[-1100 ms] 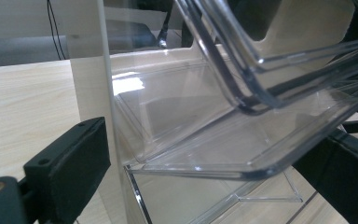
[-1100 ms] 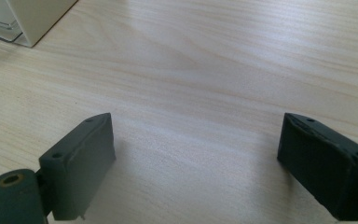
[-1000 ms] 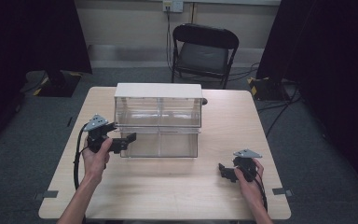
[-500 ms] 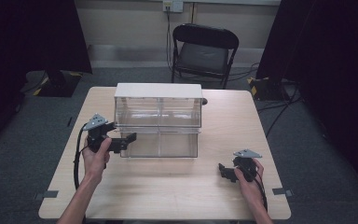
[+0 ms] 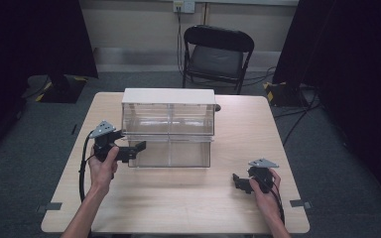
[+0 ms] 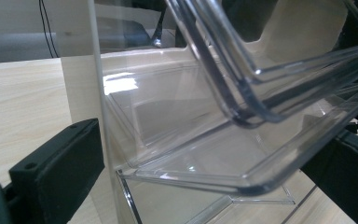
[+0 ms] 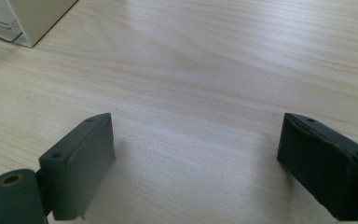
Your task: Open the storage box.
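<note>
The left gripper (image 5: 138,148) fingers (image 6: 60,172) have just spread wide, straddling the clear drawer unit's (image 5: 168,130) tilted lower bin (image 6: 214,158) mid-worktop (image 5: 188,203) without pressing it; seemingly released. The right gripper (image 5: 239,182) rests open, empty, well apart.

Both tongs are black, each with 2 blocky jaws showing small round screw holes. The left tongs (image 5: 140,148) and right tongs (image 5: 236,182) each carry a grey 3-cornered plate and trail a black cable. Forearms are bare, unsleeved.
</note>
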{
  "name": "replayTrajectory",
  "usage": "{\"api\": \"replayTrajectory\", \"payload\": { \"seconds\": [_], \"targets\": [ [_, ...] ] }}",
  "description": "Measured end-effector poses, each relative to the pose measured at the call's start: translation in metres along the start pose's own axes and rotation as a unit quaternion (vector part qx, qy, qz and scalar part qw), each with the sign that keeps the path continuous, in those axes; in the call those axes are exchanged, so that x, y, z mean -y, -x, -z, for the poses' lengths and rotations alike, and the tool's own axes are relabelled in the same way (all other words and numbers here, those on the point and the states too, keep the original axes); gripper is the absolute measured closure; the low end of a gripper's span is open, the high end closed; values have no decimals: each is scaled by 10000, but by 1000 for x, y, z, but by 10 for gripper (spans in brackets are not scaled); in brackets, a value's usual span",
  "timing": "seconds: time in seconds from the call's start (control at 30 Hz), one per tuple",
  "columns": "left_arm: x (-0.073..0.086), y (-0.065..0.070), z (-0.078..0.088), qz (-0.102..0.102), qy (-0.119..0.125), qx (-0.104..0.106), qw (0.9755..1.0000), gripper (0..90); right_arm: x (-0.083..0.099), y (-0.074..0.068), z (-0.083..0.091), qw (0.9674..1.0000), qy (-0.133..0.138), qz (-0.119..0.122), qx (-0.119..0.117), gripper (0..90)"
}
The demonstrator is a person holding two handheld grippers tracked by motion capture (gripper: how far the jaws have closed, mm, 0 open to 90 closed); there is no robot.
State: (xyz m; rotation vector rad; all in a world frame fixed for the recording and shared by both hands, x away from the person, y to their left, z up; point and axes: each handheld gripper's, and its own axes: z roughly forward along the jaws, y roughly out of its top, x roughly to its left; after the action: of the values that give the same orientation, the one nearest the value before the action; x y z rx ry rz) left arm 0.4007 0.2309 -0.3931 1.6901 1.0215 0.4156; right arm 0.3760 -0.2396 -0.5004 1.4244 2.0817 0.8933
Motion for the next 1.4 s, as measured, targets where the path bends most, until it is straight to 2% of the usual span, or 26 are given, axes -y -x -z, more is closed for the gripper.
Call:
{"api": "replayTrajectory", "payload": {
  "seconds": [1.4],
  "targets": [
    [0, 0, 0, -84, -13, -43, 10000, 0, 0, 0, 0, 10000, 0, 0, 1, 102]
  ]
}}
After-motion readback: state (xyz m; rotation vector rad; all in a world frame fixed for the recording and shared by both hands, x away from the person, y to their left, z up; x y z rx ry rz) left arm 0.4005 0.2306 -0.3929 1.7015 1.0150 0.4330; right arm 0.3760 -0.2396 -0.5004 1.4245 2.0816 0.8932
